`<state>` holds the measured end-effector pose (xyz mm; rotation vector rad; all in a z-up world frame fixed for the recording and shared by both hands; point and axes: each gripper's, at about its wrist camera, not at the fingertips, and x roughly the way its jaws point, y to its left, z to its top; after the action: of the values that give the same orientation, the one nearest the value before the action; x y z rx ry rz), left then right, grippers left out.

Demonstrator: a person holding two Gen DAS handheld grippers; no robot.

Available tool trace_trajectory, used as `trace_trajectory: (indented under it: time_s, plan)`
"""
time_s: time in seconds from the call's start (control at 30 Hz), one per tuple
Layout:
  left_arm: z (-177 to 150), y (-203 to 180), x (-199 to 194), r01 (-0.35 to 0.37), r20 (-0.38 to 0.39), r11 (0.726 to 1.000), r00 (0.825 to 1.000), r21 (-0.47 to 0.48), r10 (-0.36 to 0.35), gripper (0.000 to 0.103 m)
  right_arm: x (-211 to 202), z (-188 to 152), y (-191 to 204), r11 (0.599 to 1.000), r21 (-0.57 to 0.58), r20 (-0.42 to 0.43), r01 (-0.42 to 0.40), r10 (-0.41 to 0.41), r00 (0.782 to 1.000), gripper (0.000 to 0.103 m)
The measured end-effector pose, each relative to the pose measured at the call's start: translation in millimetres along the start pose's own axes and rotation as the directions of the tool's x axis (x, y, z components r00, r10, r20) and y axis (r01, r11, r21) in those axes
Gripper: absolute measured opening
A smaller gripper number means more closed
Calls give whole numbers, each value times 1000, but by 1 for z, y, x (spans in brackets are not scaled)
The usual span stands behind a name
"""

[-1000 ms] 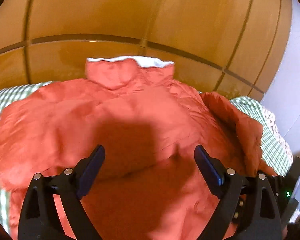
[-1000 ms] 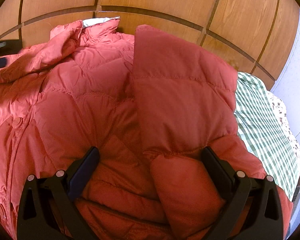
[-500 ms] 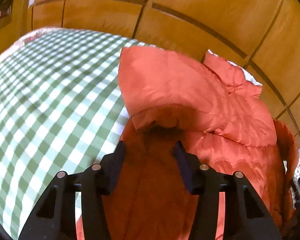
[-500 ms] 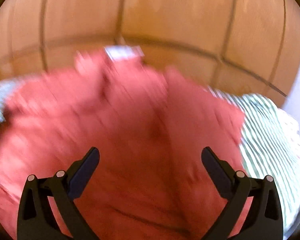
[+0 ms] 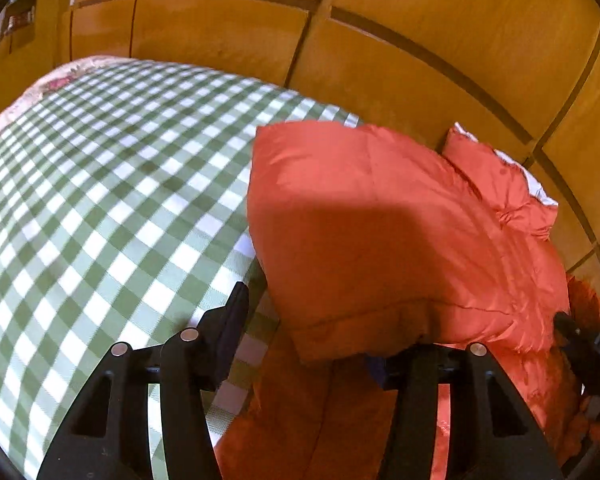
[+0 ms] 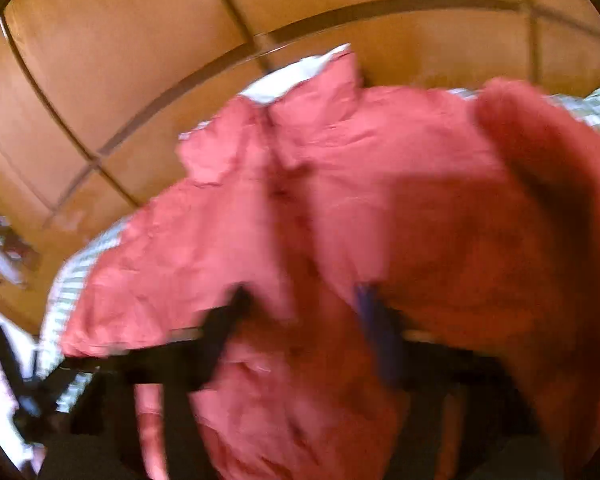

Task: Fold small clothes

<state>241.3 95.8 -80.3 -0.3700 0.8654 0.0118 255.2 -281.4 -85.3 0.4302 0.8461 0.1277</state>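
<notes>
Both pairs of tongs have swung off their places of a second ago: the left tongs [image 5: 300, 320], which then looked straight over the middle of the red puffer jacket [image 5: 380, 232], now sit at its edge, with green-and-white checked bedcover [image 5: 100, 208] filling the left of their view. Their jaws narrowed early in that second and stand half closed around a folded flap of the jacket; the left finger [image 5: 232, 320] shows clear over the bedcover, the other is hidden under the flap, so I cannot tell whether the pads press the cloth. The right tongs [image 6: 300, 312] have just been closing, from wide apart to a narrow gap, with jacket fabric between the fingers; the right wrist view is smeared with motion, so whether they pinch it cannot be told. The jacket lies on the bed against a wooden panelled headboard [image 5: 380, 60], its collar [image 6: 312, 96] with white lining towards the wood, one side folded over the body.
</notes>
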Motion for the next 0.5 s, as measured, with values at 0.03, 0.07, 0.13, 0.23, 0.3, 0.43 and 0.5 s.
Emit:
trace_trajectory:
  time_s: [0.03, 0.07, 0.13, 0.23, 0.3, 0.43, 0.5]
  plan:
    - [2, 3, 0, 9, 2, 1000, 1000, -15, -9, 51, -1, 0, 4, 1000, -18, 2, 13, -13, 1000, 8]
    - [5, 5, 0, 19, 15, 999, 1000, -34, -18, 51, -7, 2, 6, 999, -33, 29, 23, -22, 999, 6]
    - [11, 12, -4, 20, 53, 998, 998, -67, -16, 56, -26, 9, 2, 996, -36, 130, 82, -76, 989, 3]
    - [19, 19, -5, -22, 107, 995, 994, -101, 33, 66, -38, 14, -17, 986, 19, 196, 165, -166, 966, 0]
    - [17, 27, 5, -35, 85, 992, 995, -124, 46, 66, -27, 7, -34, 983, 30, 143, 182, -184, 972, 0]
    - [10, 36, 10, -13, 84, 989, 996, -146, 25, 67, -16, -13, -56, 995, 88, 118, 41, -52, 992, 2]
    - [6, 34, 8, -2, 92, 991, 996, -135, 15, 71, -27, -15, -56, 993, 114, 137, -32, 16, 990, 32]
